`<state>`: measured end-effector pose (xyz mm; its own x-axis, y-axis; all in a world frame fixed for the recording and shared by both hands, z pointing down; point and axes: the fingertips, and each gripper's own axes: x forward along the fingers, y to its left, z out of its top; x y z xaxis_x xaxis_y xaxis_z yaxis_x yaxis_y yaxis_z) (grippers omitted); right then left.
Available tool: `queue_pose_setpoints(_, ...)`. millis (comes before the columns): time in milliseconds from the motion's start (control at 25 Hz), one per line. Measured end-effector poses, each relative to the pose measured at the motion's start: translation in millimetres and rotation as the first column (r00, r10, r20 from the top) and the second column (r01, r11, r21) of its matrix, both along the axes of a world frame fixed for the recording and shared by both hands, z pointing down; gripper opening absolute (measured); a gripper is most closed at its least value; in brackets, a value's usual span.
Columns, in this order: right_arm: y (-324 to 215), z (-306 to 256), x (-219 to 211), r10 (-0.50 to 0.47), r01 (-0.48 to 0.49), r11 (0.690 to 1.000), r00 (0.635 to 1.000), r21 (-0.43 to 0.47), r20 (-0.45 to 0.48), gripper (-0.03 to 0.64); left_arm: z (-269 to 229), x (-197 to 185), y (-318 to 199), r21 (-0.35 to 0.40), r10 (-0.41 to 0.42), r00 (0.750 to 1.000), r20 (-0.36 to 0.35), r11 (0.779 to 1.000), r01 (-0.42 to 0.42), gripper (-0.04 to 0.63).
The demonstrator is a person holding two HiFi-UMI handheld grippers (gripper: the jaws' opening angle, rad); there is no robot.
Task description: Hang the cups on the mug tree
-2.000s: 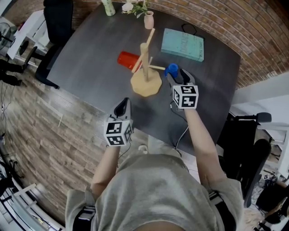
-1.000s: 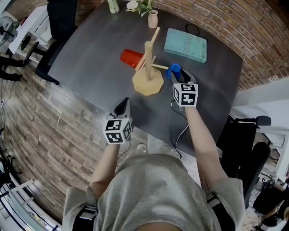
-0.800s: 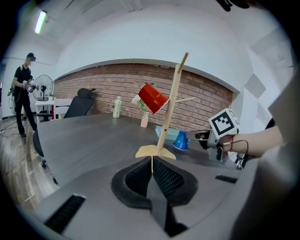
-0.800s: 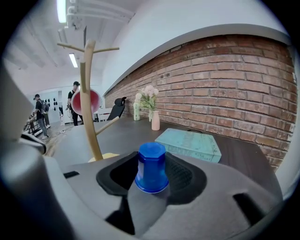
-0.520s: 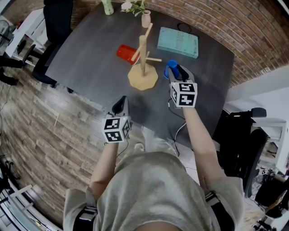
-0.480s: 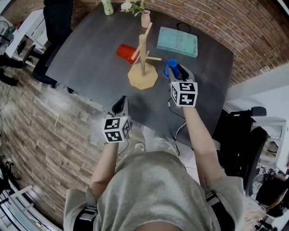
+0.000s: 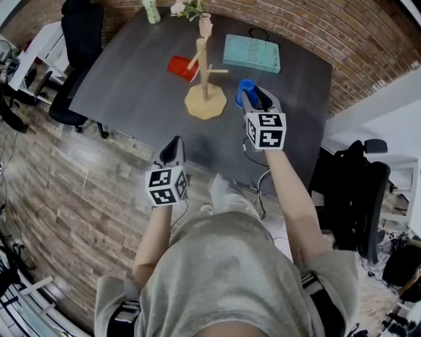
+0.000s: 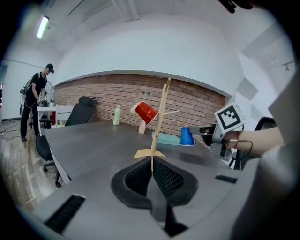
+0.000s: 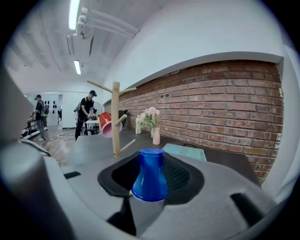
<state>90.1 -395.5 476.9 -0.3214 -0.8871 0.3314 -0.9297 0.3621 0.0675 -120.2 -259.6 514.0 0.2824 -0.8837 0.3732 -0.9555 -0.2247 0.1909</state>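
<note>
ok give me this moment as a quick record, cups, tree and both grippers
mug tree: upright on the table
red cup: hung on one of its pegs
blue cup: upside down, not yet hung
right gripper: fingers have just been closing, on the blue cup
left gripper: fingers shut, nothing between them

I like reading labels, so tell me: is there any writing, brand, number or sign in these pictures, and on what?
No words or numbers can be read anywhere.
Marker cubes: black-and-white square patterns only, no letters.
Teal book: any cover print is too small to read.
Green bottle: label too blurred to read.
Blue cup and red cup: plain, no print visible.
</note>
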Motion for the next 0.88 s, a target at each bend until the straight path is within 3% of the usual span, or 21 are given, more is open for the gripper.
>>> queue_pose_setpoints(400,30,-11,-12,-0.014,0.014,1.000,1.000,0.017,0.000,0.147,-17,-8,15,0.044,0.003,1.000,-0.002,0.999,-0.003,0.012)
queue_pose_setpoints(880,48,-90,-21,-0.035,0.034,0.985,0.999,0.169,0.004,0.146,-40,-10,24,0.103,0.022,1.000,-0.011,0.994,-0.020,0.012)
